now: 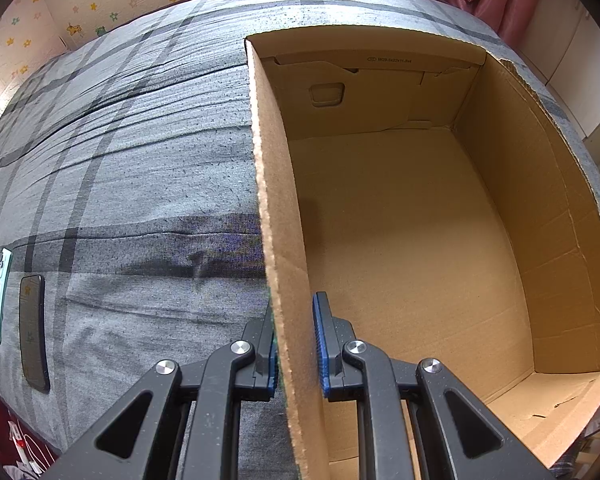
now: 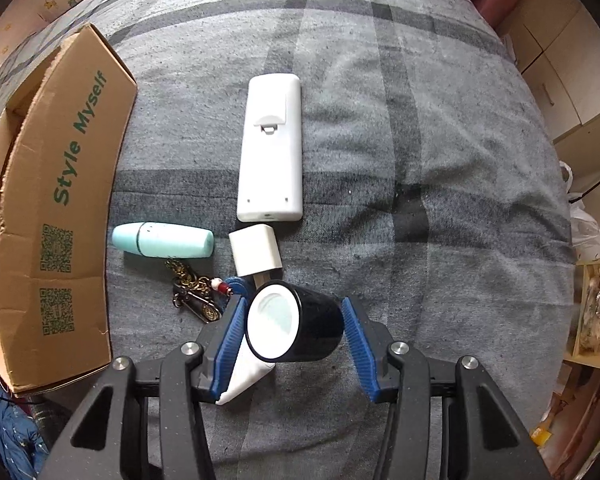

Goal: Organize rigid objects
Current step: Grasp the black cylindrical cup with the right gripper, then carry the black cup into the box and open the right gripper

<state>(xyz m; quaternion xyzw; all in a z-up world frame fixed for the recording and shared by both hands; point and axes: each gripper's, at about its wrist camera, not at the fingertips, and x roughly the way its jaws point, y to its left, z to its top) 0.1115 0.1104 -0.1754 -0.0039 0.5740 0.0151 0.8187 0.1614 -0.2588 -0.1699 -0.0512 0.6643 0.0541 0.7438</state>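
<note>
We see a black cylindrical jar (image 2: 300,326) with a white inner rim, lying tilted between the blue ribbed pads of our right hand-held gripper (image 2: 296,340), which points down at a bed covered in grey plaid cloth (image 2: 420,160). The jaws stand about half open; the left pad touches the jar's rim, while the right pad sits at the jar's base, though we cannot tell for sure that it presses there. Beneath the jar, a white angular piece (image 2: 246,376) pokes out by the left pad.

Just beyond the jar lie a small white charger block (image 2: 254,254), a white remote control (image 2: 272,148) face down with its battery cover showing, a mint-green capsule-shaped case (image 2: 162,240), and a brass-coloured keychain (image 2: 196,298) with a red-and-white bead.

To the left stands a cardboard box (image 2: 60,220) printed "Style Myself" in green, with two QR codes below the words.

In the left wrist view, our left hand-held gripper (image 1: 296,344) is closed tight on the near side wall of the cardboard box (image 1: 284,240), one pad outside and one inside. The box interior is bare cardboard; small printing on the far wall is too fine to read. On the bed at far left lie a dark phone (image 1: 32,332) and a mint-green card-like item (image 1: 0,292).
</note>
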